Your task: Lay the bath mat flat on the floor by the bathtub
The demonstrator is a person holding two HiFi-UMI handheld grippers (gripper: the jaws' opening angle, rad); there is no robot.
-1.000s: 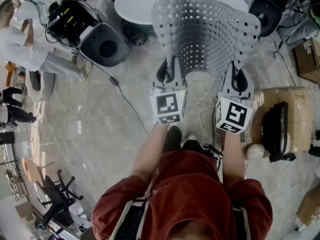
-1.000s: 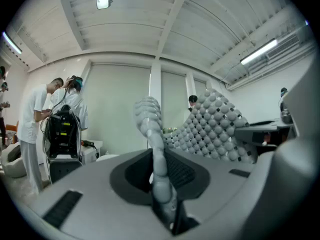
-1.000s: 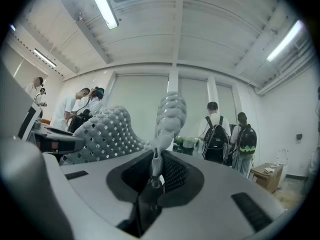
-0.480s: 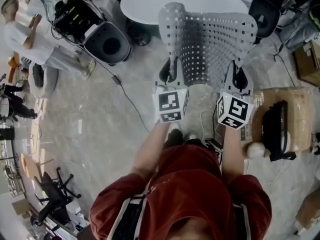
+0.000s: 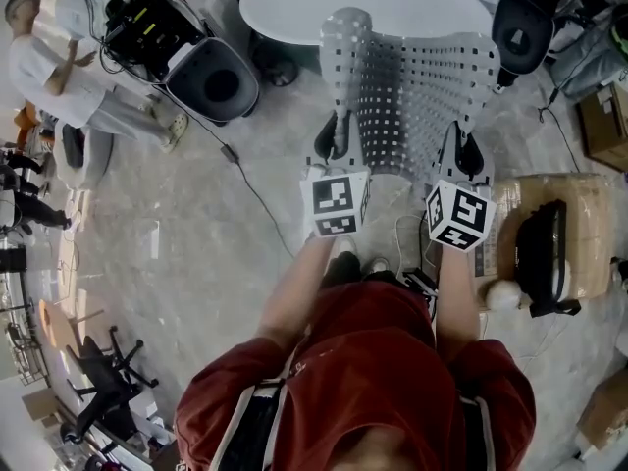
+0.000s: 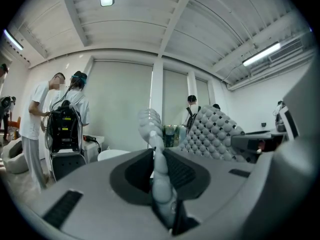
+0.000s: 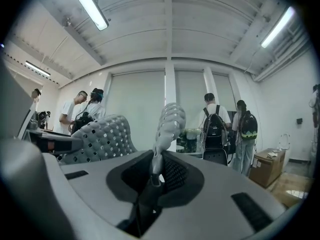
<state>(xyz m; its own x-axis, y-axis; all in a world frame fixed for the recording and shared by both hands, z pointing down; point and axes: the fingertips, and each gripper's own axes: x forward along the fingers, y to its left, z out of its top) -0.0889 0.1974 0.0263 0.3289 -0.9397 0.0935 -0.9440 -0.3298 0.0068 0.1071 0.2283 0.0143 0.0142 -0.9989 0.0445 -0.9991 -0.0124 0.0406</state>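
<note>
I am holding the grey perforated bath mat (image 5: 422, 77) raised over the marble floor (image 5: 196, 243), just in front of the white bathtub (image 5: 363, 3). My left gripper (image 5: 337, 143) is pinching the mat's left edge. My right gripper (image 5: 469, 153) is pinching its right edge. The sheet is bowing between them.

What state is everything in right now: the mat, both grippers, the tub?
Bath mat: held up off the floor, bowed between the grippers, not yet flat.
Left gripper: shut on the mat's near edge, left end.
Right gripper: shut on the mat's near edge, right end.
Bathtub: standing just beyond the mat.
</note>
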